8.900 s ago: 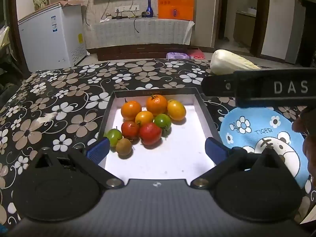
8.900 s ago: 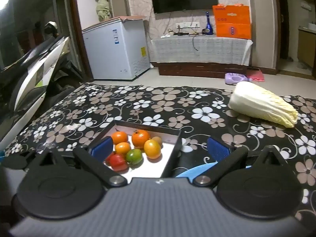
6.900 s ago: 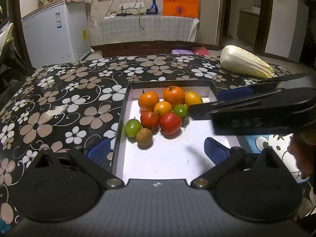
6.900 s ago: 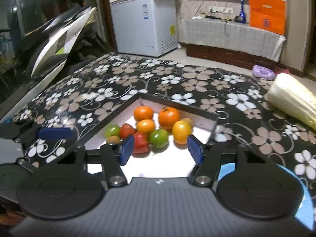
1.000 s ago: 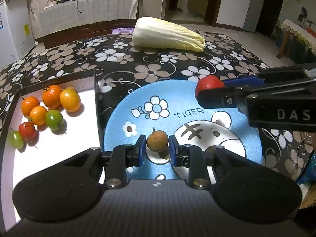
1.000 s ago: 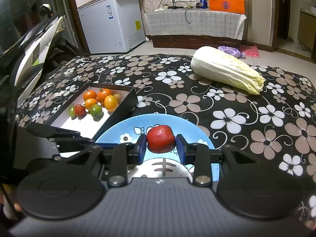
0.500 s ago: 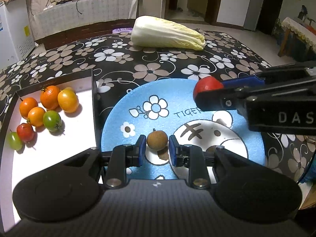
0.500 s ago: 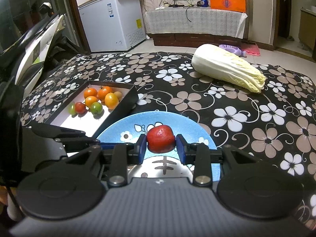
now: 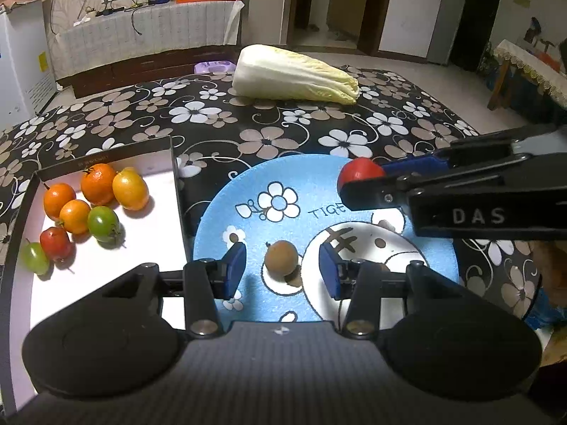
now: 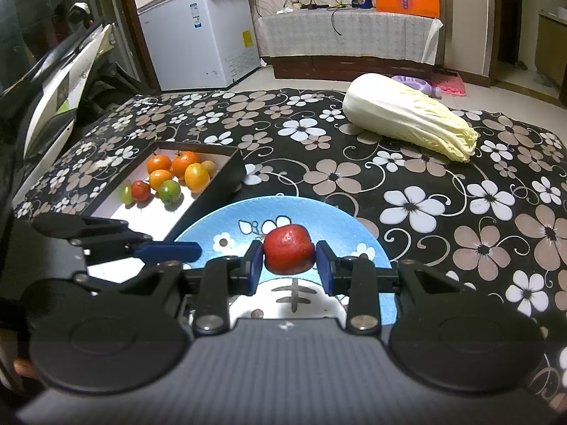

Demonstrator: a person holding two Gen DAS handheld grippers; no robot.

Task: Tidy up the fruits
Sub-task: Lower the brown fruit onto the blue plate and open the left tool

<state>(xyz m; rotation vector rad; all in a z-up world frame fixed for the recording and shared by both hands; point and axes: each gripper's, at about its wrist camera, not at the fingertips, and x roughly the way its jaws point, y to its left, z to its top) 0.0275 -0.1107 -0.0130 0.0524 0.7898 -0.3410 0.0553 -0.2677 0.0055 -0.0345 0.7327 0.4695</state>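
Observation:
A small brown fruit (image 9: 281, 258) lies on the blue round mat (image 9: 312, 184), between the spread fingers of my left gripper (image 9: 282, 271), which is open and apart from it. My right gripper (image 10: 288, 260) is shut on a red fruit (image 10: 288, 252) and holds it above the mat (image 10: 319, 212); it also shows in the left wrist view (image 9: 358, 171). A black tray with a white floor (image 9: 156, 233) at the mat's left holds several orange, yellow, green and red fruits (image 9: 95, 205); the tray also shows in the right wrist view (image 10: 226, 173).
A napa cabbage (image 9: 294, 74) lies at the far side of the flowered black tablecloth (image 9: 212, 117); it also shows in the right wrist view (image 10: 411, 120). A white chest freezer (image 10: 198, 35) and a covered cabinet (image 10: 347, 32) stand beyond the table.
My left gripper has opened and let go of the brown fruit, which now rests on the mat. My right gripper still holds the red fruit over the mat, hardly moved.

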